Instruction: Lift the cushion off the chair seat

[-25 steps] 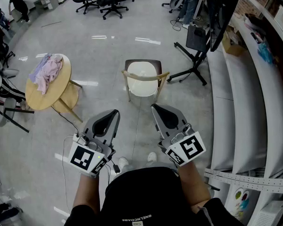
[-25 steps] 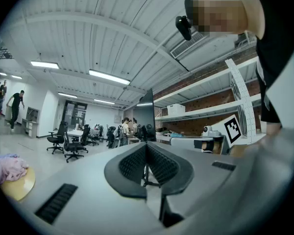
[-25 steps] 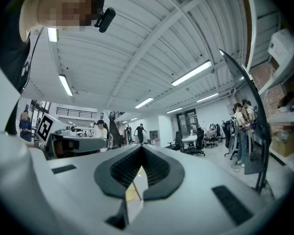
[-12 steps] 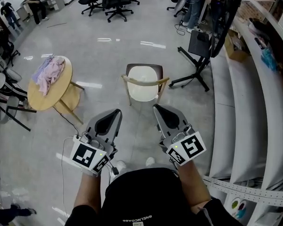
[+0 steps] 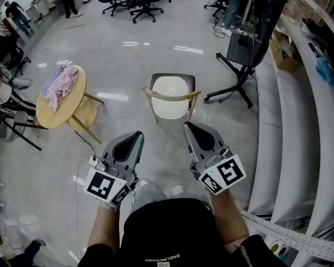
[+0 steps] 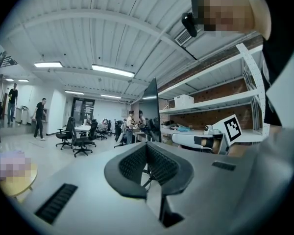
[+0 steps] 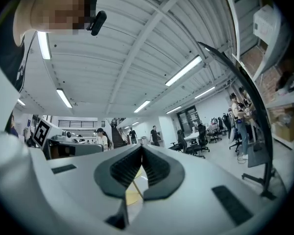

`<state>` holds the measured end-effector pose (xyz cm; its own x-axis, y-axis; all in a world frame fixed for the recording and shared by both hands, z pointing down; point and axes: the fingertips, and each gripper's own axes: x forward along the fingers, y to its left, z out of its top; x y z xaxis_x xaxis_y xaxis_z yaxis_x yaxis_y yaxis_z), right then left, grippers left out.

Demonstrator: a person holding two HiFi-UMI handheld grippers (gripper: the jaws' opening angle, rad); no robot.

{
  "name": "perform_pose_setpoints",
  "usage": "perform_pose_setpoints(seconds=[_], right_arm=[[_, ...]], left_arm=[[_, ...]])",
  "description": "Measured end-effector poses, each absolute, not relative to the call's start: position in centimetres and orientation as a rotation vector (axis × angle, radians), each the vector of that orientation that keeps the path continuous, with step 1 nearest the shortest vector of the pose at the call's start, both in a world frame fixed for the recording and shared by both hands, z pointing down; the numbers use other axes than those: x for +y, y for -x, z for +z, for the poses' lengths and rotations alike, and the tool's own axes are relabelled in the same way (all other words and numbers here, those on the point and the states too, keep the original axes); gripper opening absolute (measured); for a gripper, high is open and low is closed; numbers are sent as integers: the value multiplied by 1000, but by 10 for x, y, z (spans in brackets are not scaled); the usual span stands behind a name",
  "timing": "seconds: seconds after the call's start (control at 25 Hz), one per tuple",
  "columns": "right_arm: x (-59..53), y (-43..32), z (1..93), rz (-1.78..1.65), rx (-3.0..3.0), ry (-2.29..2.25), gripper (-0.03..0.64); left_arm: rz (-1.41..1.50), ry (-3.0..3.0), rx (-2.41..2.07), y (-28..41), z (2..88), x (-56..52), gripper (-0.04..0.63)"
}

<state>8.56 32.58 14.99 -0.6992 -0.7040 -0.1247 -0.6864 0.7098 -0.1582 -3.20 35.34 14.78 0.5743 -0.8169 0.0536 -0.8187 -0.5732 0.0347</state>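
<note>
The grey left gripper and grey right gripper pointed level, each with its jaws pressed together on nothing. Well ahead, centred between them, the cream rounded cushion lay on the dark-seated wooden chair, behind its curved backrest. The right gripper looked marginally nearer.

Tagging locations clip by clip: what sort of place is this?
Probably an open office or lab workspace: black swivel chairs at the far end, long white shelving along the right, a wide polished floor.

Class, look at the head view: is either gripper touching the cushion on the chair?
No: the left gripper and right gripper hang short of the cushion.
</note>
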Motion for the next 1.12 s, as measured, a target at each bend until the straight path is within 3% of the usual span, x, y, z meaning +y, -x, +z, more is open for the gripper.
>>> perform_pose_setpoints(seconds=[0.32, 1.12], right_arm=[[298, -85, 158, -207, 2739, 1116, 11], [126, 10, 175, -263, 2780, 1240, 11]], left_arm=[[42, -2709, -1408, 34, 160, 323, 12], [-21, -2680, -1278, 128, 177, 150, 12]])
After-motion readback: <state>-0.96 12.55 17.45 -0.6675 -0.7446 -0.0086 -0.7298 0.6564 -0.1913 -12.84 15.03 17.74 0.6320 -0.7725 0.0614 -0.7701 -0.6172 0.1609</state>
